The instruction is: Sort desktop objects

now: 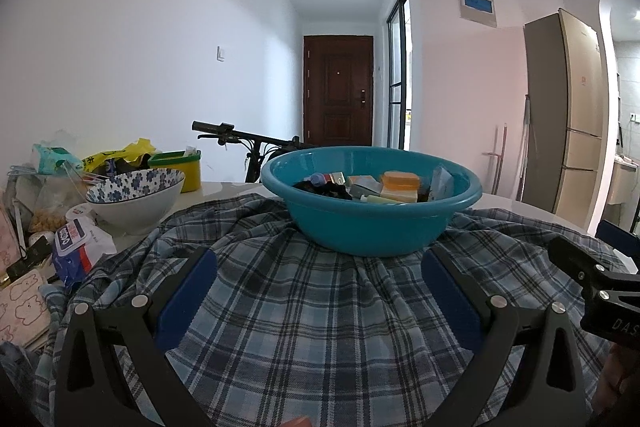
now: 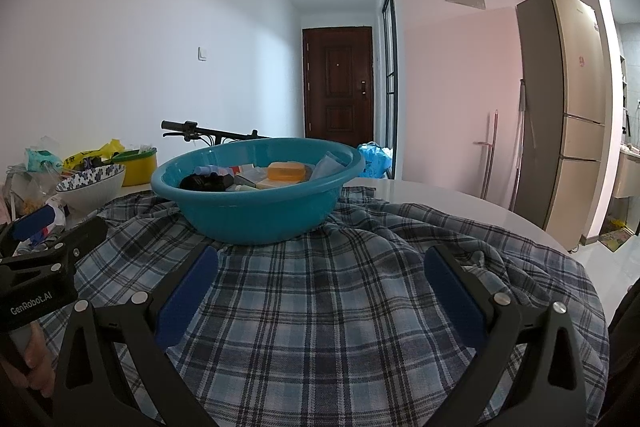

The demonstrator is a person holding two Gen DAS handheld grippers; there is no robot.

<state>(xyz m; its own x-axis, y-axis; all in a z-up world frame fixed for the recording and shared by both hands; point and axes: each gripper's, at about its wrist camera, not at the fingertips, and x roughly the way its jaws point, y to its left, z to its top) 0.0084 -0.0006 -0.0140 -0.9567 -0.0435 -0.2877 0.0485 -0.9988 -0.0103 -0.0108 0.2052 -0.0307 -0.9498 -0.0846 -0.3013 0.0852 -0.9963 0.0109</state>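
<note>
Your left claw: spread wide, holding nothing.
Your right claw: spread wide too.
Blue tub: at 12 o'clock, on the checked cloth.

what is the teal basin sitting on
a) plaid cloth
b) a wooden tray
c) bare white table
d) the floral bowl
a: the teal basin rests directly on the rumpled blue plaid cloth that covers the table, while the floral bowl stands apart to its left.
</note>
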